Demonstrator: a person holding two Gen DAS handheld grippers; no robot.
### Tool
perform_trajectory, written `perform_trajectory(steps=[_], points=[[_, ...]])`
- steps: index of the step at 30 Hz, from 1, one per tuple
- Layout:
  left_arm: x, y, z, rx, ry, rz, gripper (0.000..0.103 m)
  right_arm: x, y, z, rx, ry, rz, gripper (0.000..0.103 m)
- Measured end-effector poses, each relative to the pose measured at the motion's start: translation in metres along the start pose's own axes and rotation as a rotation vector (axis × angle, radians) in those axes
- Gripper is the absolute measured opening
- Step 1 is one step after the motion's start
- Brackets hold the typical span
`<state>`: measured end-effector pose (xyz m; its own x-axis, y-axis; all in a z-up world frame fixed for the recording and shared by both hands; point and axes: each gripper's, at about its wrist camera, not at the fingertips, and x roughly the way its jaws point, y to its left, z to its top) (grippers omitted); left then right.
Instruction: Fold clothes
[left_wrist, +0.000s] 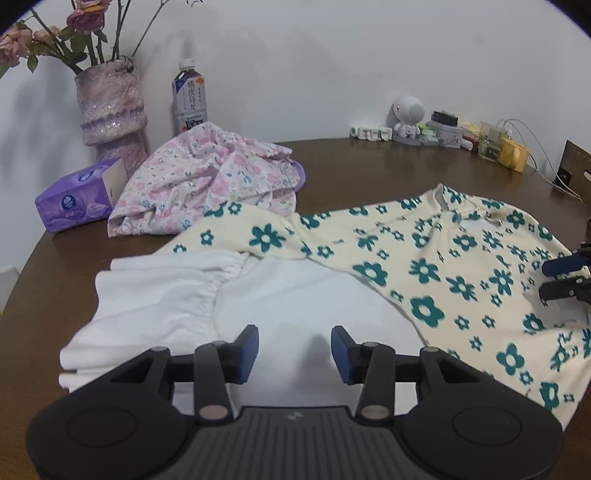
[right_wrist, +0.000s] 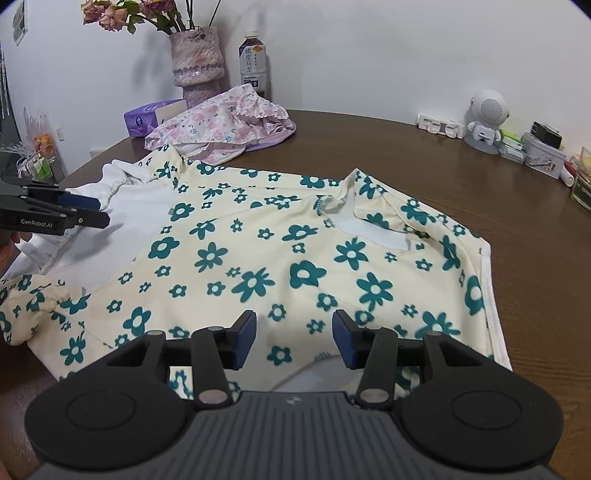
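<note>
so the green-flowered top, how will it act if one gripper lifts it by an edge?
Probably floppy: the flowered top lies limp with creases and a turned-back white inner side, so it would likely drape and sag. It looks light for its spread. Pushed across the table, it would probably bunch rather than slide whole.

Bare brown table (right_wrist: 424, 177) lies open at upper right in the right wrist view, between the flowered cream garment (right_wrist: 277, 258) and the clutter along the wall: a white speaker figure (right_wrist: 485, 118), a tin (right_wrist: 545, 157), small jars. At upper left, passage is blocked by a crumpled pink floral heap (left_wrist: 207, 184), a purple tissue box (left_wrist: 79, 195), a vase (left_wrist: 110, 110) and a bottle (left_wrist: 189, 98) standing close together.
</note>
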<state>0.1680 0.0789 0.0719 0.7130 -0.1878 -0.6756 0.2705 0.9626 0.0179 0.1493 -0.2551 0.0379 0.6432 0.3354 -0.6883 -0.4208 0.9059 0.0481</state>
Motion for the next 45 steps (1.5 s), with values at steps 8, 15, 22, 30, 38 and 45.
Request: perform_trajectory(steps=[8, 15, 22, 30, 38, 45], points=[[-0.025, 0.011, -0.016, -0.101, -0.004, -0.008, 0.047, -0.001, 0.003, -0.01, 0.018, 0.021, 0.045, 0.046], [-0.021, 0.008, -0.029, -0.073, 0.028, 0.006, 0.048, 0.0, 0.009, -0.013, -0.017, 0.038, -0.02, 0.048], [-0.045, 0.004, -0.036, -0.059, -0.022, 0.0, 0.048, -0.035, 0.002, -0.023, 0.01, -0.034, -0.028, 0.048], [-0.092, -0.022, -0.057, 0.003, -0.06, -0.051, 0.051, -0.078, 0.001, -0.045, -0.091, -0.035, -0.046, 0.047], [-0.129, -0.045, -0.083, 0.087, -0.037, -0.101, 0.063, -0.097, 0.001, -0.063, -0.278, 0.007, -0.081, 0.047], [-0.122, -0.057, -0.102, 0.181, 0.047, -0.097, 0.063, -0.088, 0.012, -0.076, -0.505, 0.019, -0.062, 0.047]])
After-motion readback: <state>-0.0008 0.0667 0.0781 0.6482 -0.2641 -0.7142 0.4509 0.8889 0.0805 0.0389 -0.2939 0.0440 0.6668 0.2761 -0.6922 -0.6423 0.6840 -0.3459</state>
